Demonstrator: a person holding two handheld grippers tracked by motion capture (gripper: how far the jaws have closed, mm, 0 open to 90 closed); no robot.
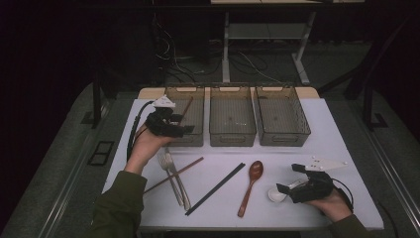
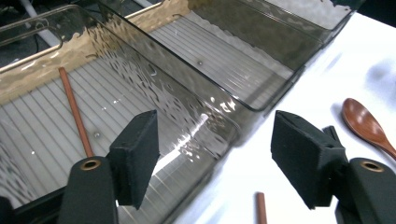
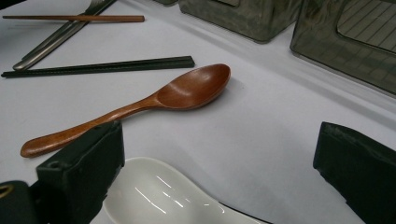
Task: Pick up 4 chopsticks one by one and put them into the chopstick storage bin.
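Here, left tongs point(image 1: 185, 130) hover open-jawed above the left bin's point(image 1: 194, 140) front edge.

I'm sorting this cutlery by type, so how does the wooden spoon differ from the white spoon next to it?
The wooden spoon is reddish-brown with a matt grain; the white spoon is glossy, probably ceramic. The wooden spoon lies free on the table, clear of both grippers; the white spoon lies between the open jaws of the right gripper. The wooden spoon's bowl is a slim oval on a long thin handle; the white spoon's bowl looks broader. Both lie bowl up.
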